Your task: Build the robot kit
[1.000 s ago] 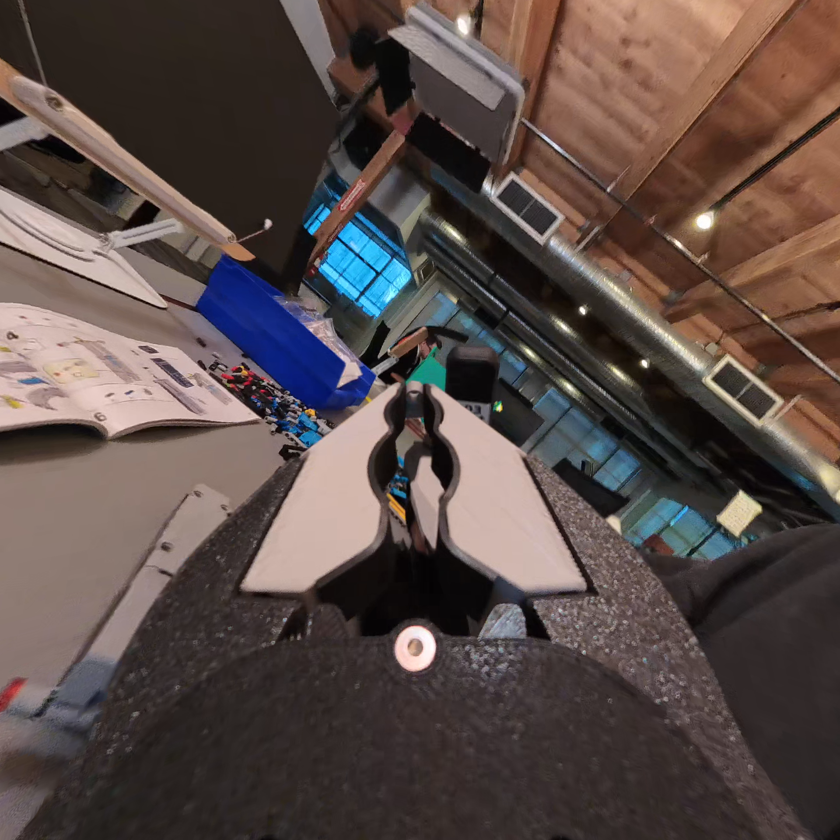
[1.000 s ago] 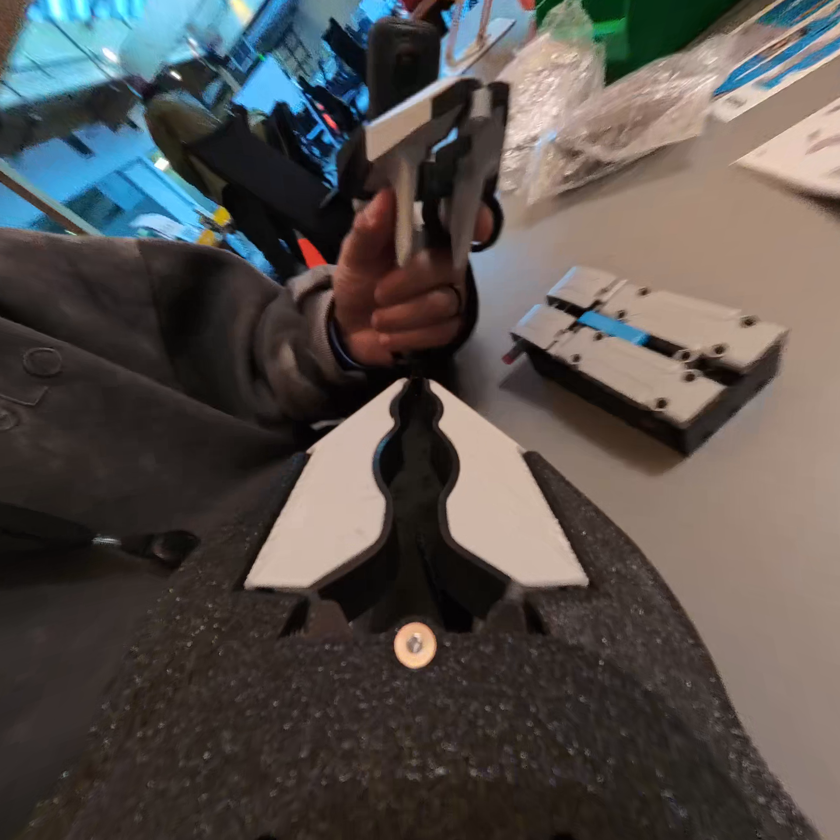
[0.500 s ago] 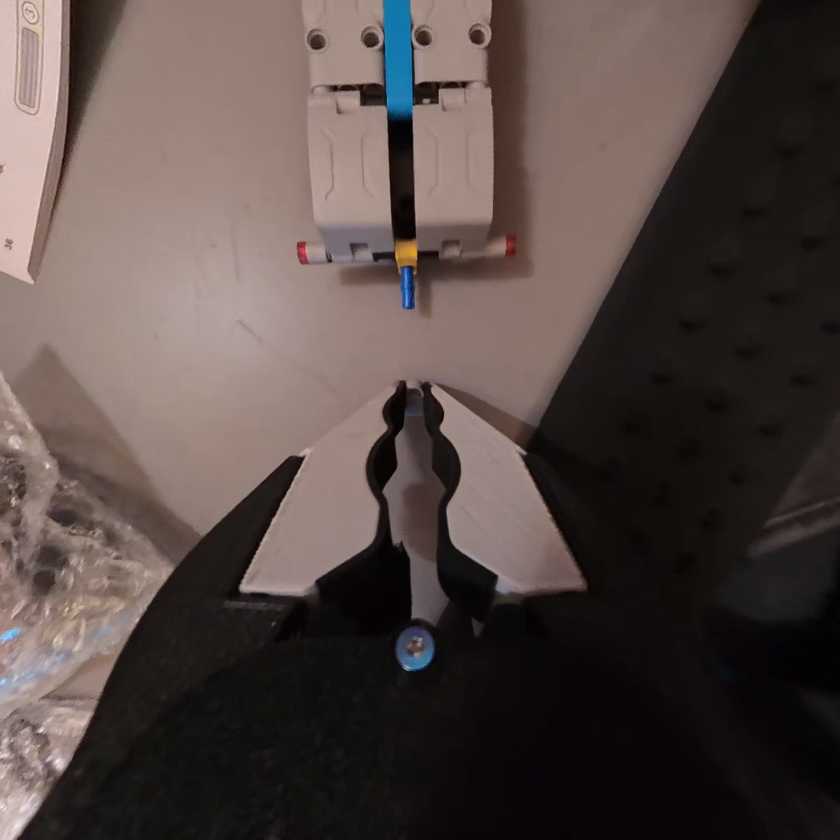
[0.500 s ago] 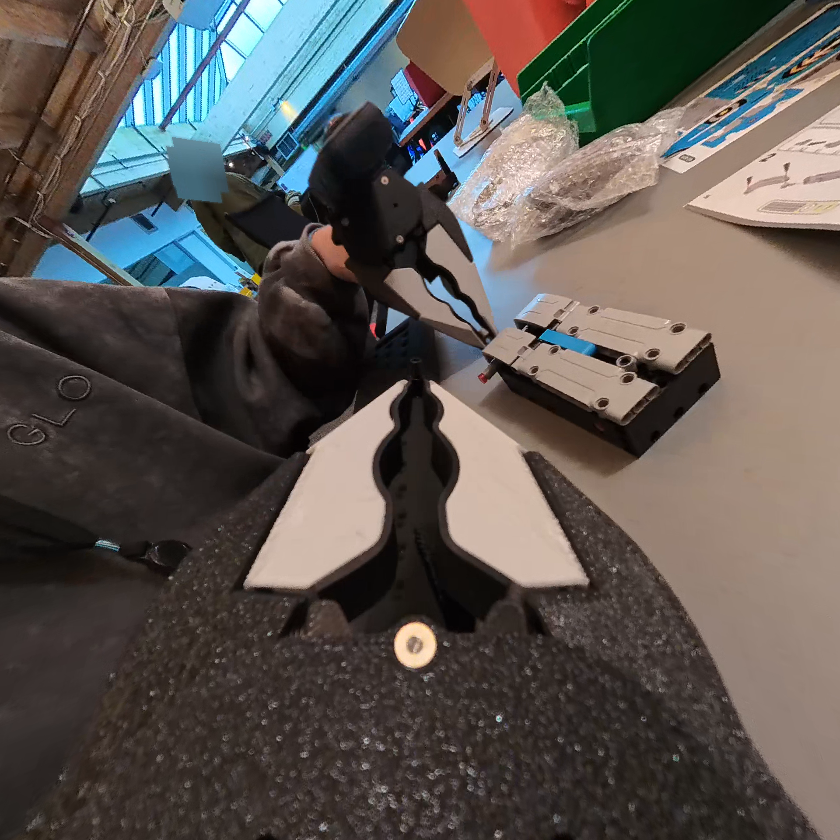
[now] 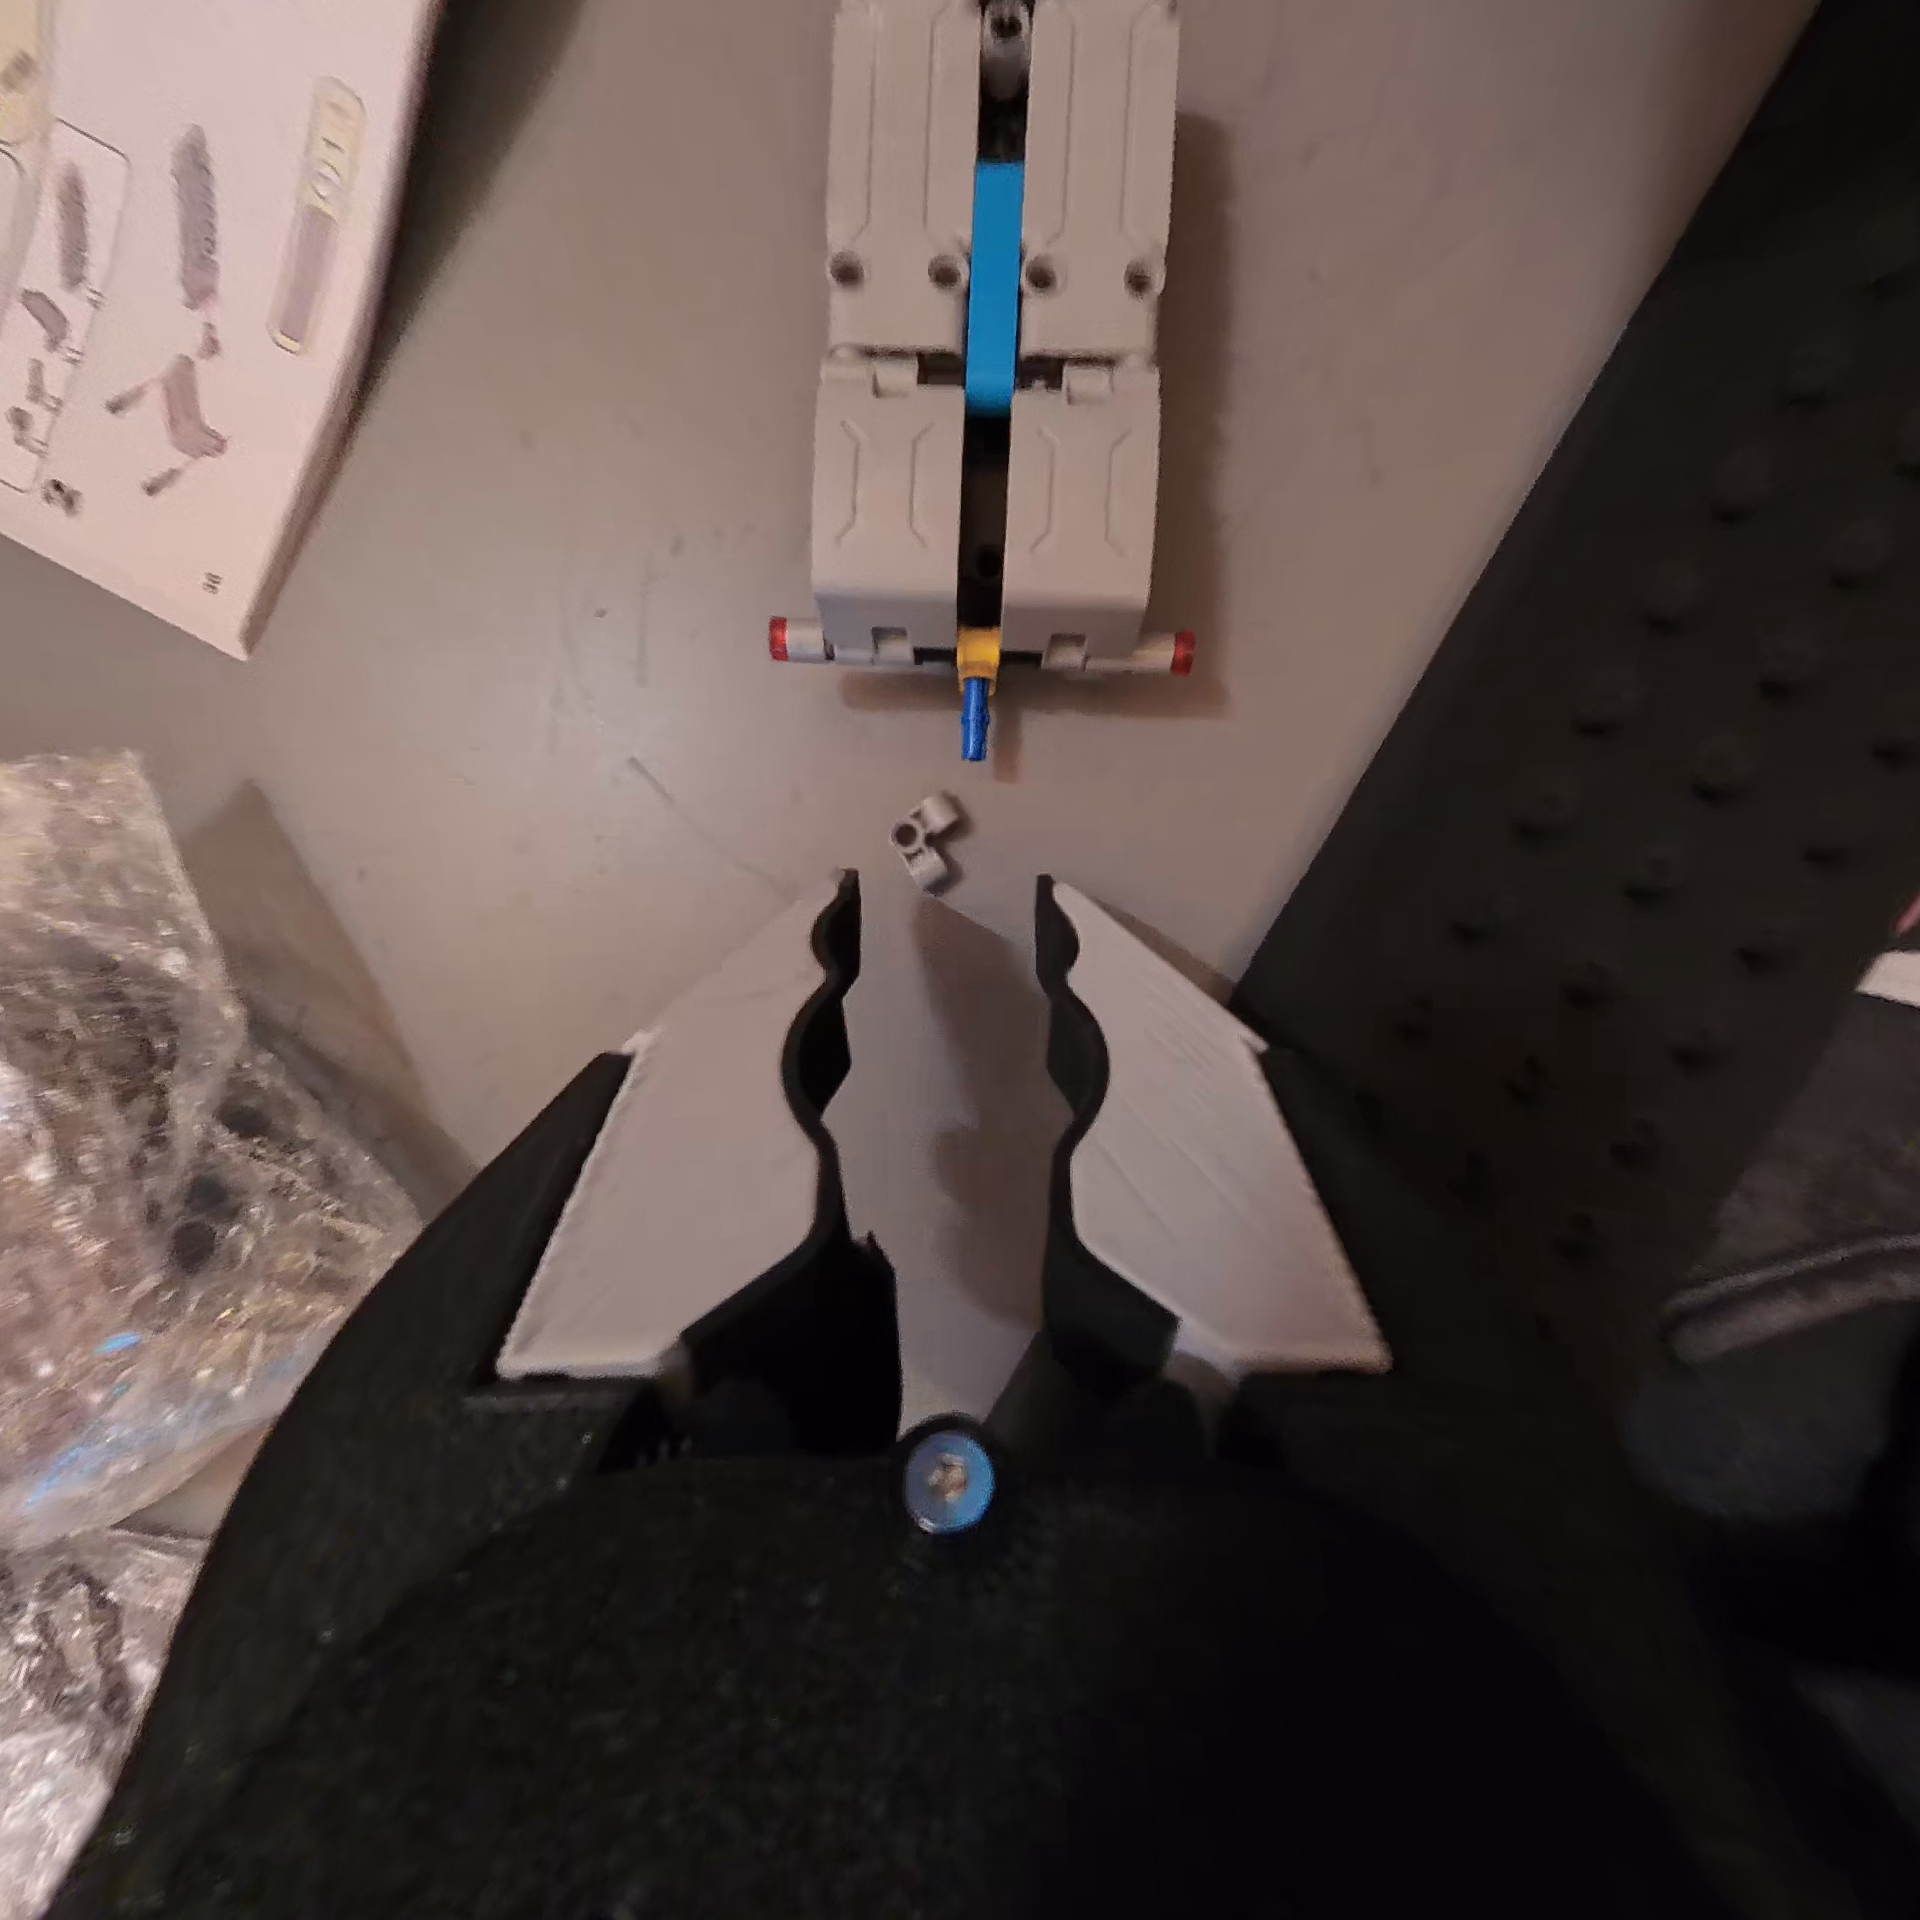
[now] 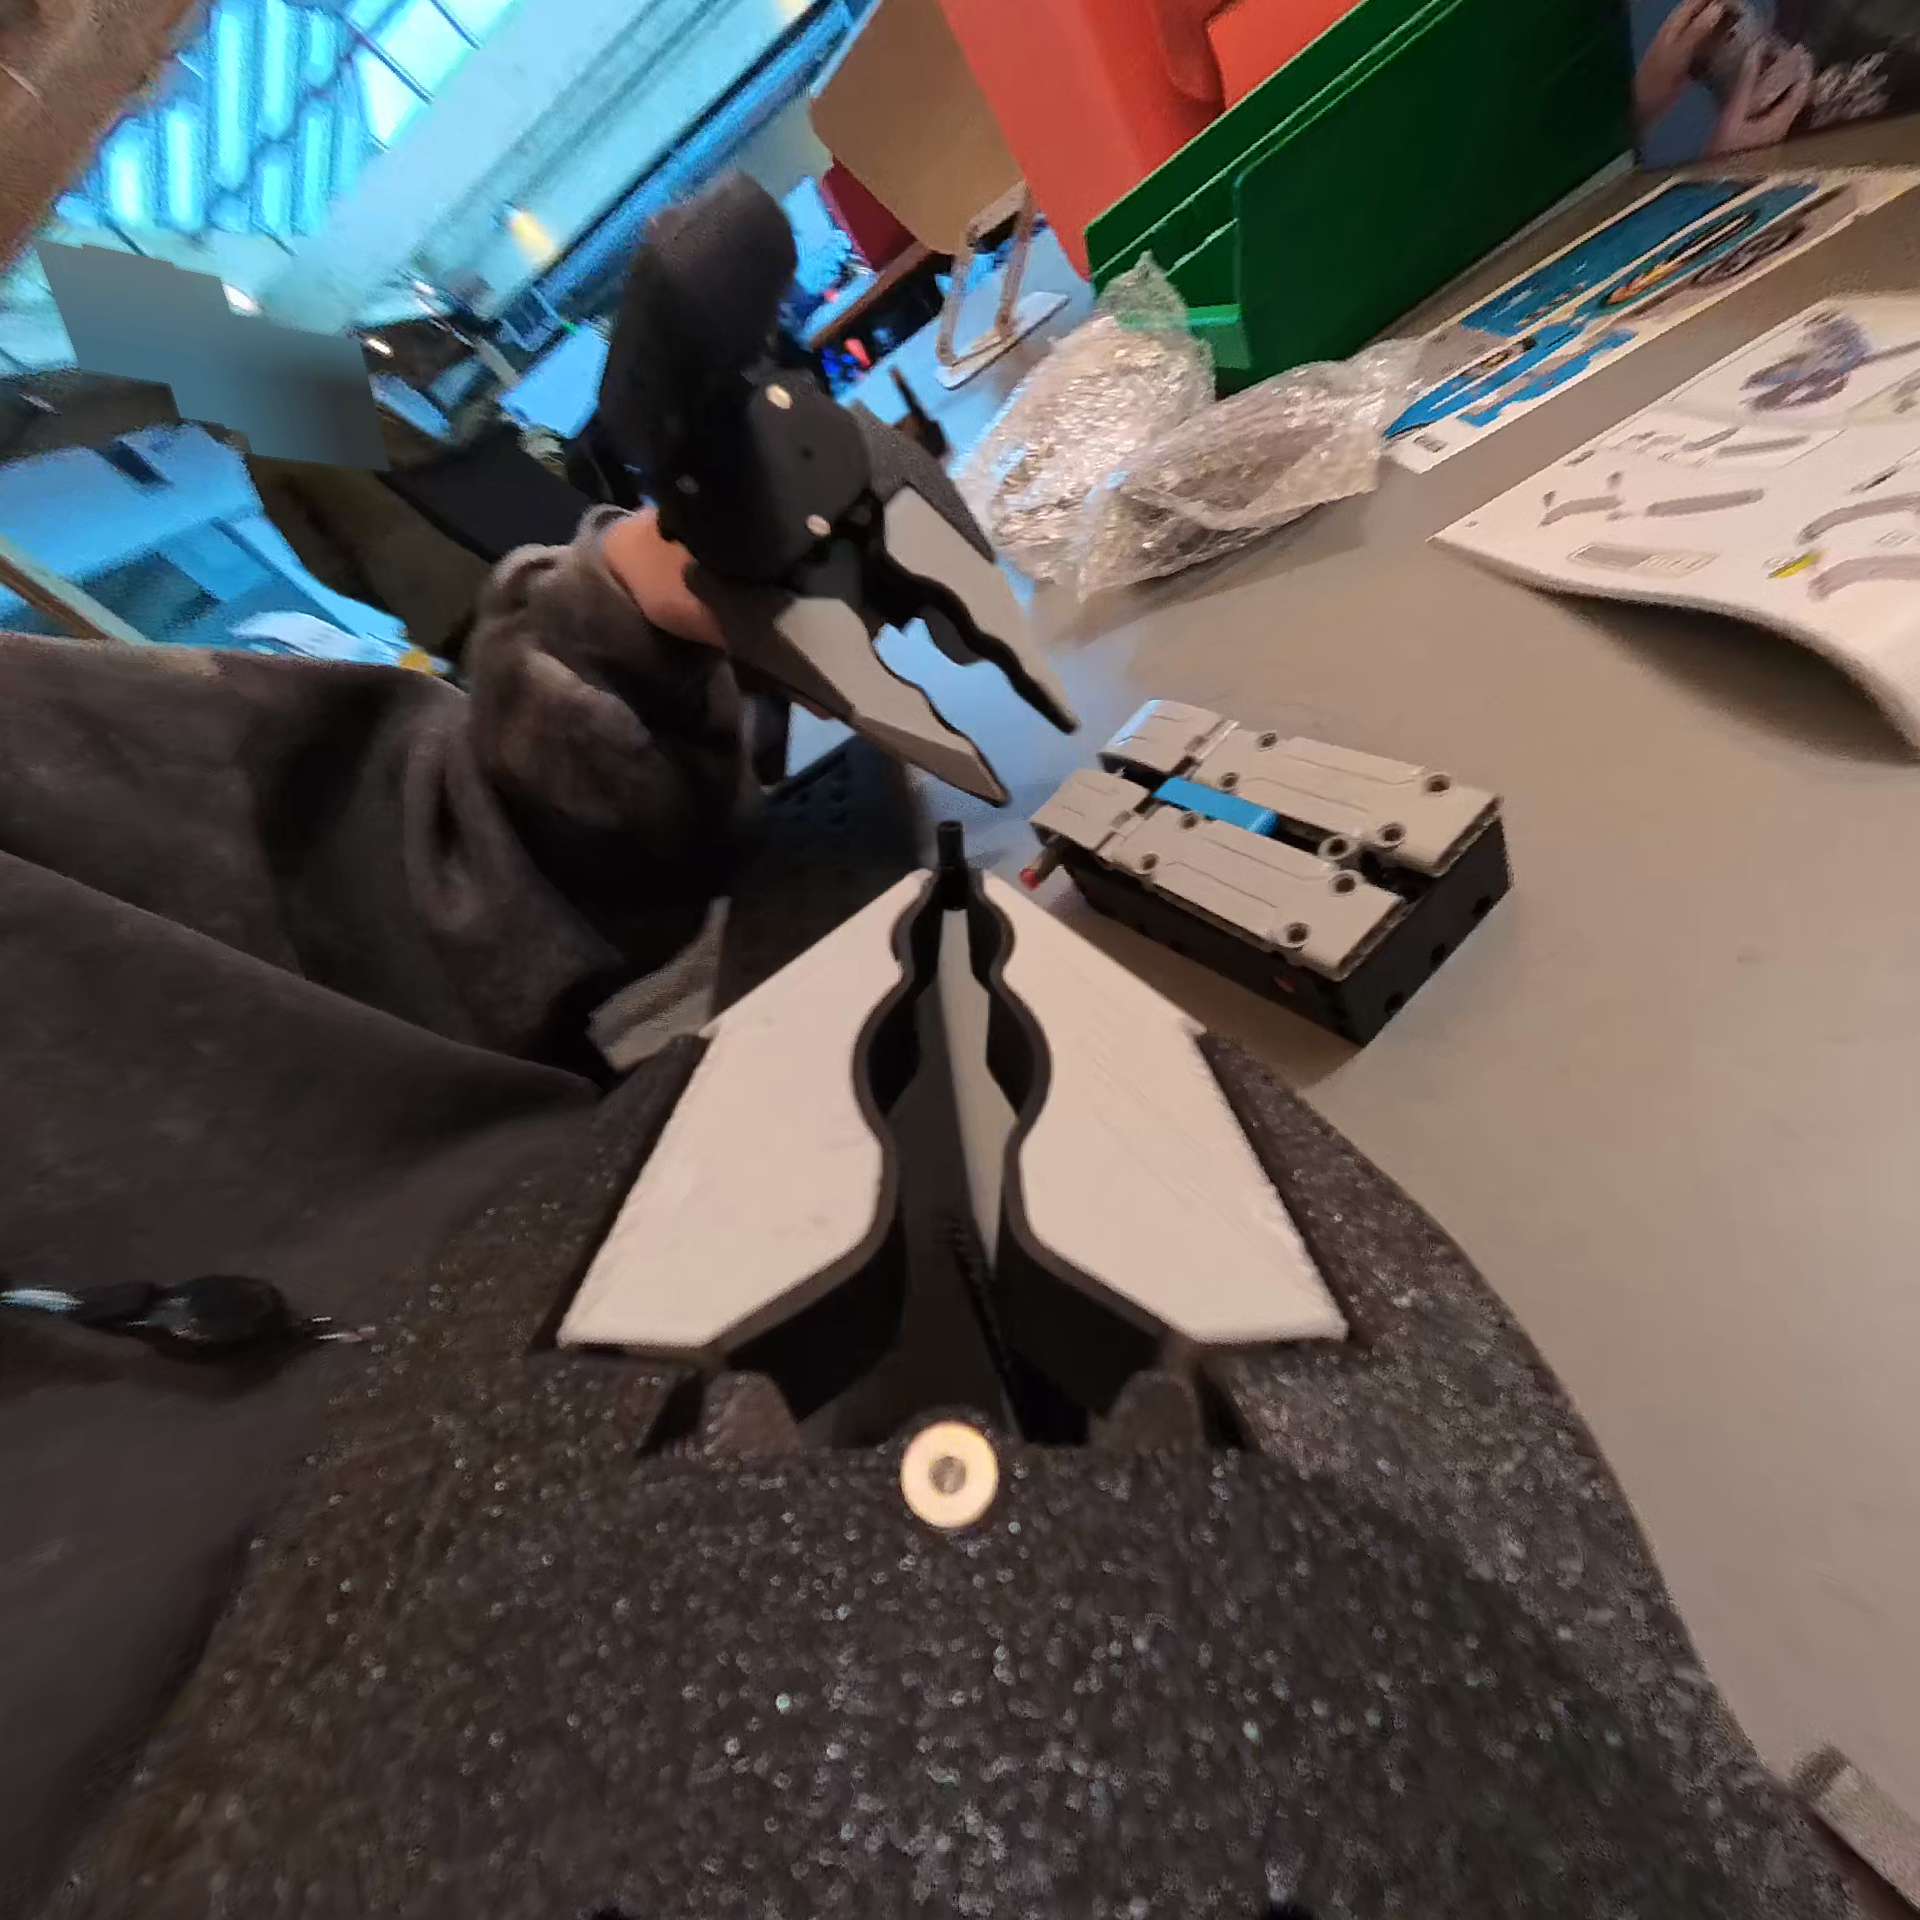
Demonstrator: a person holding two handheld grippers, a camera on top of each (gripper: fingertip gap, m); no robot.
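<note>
A grey brick assembly [image 5: 904, 499] with a blue beam on top and a blue pin [image 5: 974, 722] at its near end lies on the grey table. My left gripper [image 5: 945, 883] is open and points down at the table just short of that end. A small grey connector [image 5: 925, 840] lies loose on the table just beyond its tips. My right gripper [image 6: 954, 883] is shut on a small black pin [image 6: 950, 854] that sticks out past its tips, left of the assembly [image 6: 1278, 873]. The open left gripper [image 6: 1029, 758] also shows there, held in a hand.
An open instruction booklet [image 5: 187, 291] lies to the left and shows again in the right wrist view [image 6: 1714, 540]. Crumpled plastic bags of parts [image 5: 125, 1143] [image 6: 1174, 468] lie nearby. A green bin [image 6: 1403, 156] stands behind. A black perforated surface [image 5: 1610, 831] borders the table. A dark sleeve [image 6: 312, 883] is close. My right fingertips sit around 15 centimeters from my left ones.
My left gripper swung from pointing upward to pointing down at the table, then opened. The small grey connector now lies on the table before its tips. The right gripper stays shut.
</note>
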